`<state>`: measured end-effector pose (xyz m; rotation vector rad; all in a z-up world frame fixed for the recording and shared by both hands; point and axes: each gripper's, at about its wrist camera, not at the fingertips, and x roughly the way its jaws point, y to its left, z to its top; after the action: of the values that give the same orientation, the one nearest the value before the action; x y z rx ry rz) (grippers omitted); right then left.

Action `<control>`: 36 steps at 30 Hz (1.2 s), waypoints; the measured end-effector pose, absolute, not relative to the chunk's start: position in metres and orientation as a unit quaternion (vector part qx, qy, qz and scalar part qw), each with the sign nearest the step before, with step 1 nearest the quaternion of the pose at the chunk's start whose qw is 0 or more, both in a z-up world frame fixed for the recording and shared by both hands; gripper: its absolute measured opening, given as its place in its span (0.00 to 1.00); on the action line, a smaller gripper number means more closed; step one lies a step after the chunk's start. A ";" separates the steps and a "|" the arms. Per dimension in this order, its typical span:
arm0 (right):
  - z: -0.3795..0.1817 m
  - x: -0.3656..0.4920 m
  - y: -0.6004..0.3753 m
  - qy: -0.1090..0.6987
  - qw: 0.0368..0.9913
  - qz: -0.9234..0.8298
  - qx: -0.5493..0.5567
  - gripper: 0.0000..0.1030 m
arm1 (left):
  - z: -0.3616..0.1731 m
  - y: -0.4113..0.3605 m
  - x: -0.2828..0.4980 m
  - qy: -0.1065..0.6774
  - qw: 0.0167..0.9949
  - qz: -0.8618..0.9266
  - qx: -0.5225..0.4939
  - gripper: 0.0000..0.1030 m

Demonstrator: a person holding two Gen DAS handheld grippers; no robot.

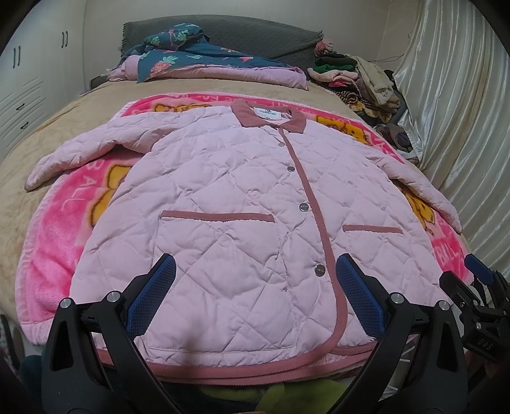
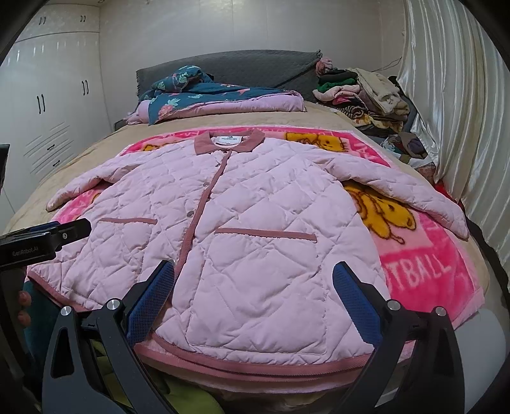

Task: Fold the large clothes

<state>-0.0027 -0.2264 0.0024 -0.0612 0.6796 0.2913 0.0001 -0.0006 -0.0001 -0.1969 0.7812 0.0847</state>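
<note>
A pale pink quilted jacket (image 1: 223, 197) (image 2: 242, 223) with a dusty-rose collar, placket and pocket trims lies flat, front up and buttoned, on a bright pink cartoon blanket (image 1: 57, 254) (image 2: 424, 264). Both sleeves spread outward. My left gripper (image 1: 255, 280) hangs open over the hem, left of the placket, its blue pads (image 1: 153, 296) wide apart and holding nothing. My right gripper (image 2: 253, 286) is open over the hem on the jacket's right half, also with nothing in it. The right gripper also shows at the right edge of the left wrist view (image 1: 478, 286), and the left gripper at the left edge of the right wrist view (image 2: 47, 235).
The blanket covers a tan bed (image 1: 41, 133). A folded dark floral quilt (image 1: 191, 57) lies near the grey headboard (image 1: 242, 28). A pile of assorted clothes (image 1: 360, 79) sits at the far right. Shiny cream curtains (image 1: 462, 111) line the right side, white wardrobes (image 2: 47, 95) the left.
</note>
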 end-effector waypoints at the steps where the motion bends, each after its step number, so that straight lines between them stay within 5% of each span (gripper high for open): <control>1: 0.002 -0.003 -0.226 0.333 0.932 0.142 -0.030 0.96 | 0.000 0.000 0.000 0.380 0.919 0.041 -0.096 0.91; 36: 0.002 -0.002 -0.220 0.332 0.931 0.148 -0.028 0.96 | -0.001 -0.008 0.003 0.378 0.920 0.046 -0.093 0.91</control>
<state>-0.0017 -0.2196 0.0017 -0.0566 0.6804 0.3023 0.0034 -0.0076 -0.0007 -0.1920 0.7762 0.0947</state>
